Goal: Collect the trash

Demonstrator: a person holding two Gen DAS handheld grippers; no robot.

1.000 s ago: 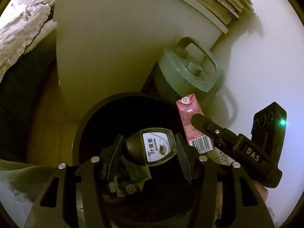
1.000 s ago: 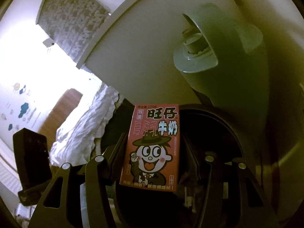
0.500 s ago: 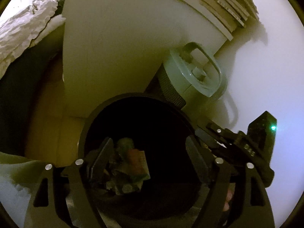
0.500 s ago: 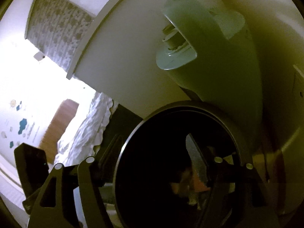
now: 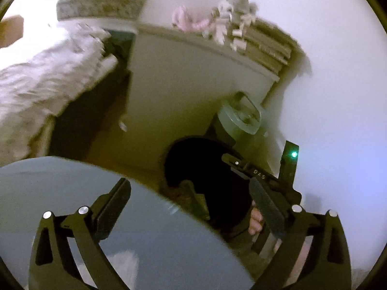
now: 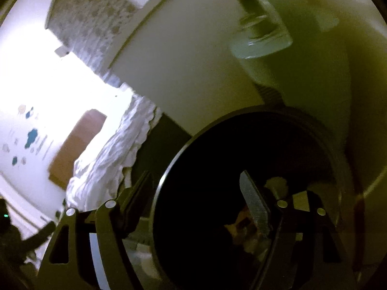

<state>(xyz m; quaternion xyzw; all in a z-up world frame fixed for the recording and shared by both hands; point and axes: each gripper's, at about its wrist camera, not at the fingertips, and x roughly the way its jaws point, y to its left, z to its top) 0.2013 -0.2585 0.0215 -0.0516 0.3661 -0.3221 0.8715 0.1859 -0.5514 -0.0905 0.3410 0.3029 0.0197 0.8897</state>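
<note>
Your left gripper [image 5: 193, 198], jaws just opened wide and empty, hangs back from the bin [image 5: 200, 166], above a grey round surface [image 5: 121, 217]. Your right gripper [image 6: 200, 205], jaws also just parted with nothing between them, straddles the bin's rim; trash [image 6: 244, 227] lies inside it, beside the green jug [image 6: 263, 36].

One black trash bin [image 6: 241, 169]. One green-lidded container [image 5: 239, 118] far of bin. One white cabinet [image 5: 183, 84]. Two grippers: left gripper [image 5: 191, 207], right gripper [image 6: 198, 203]. One stack of boards [image 5: 273, 48] atop cabinet.
</note>
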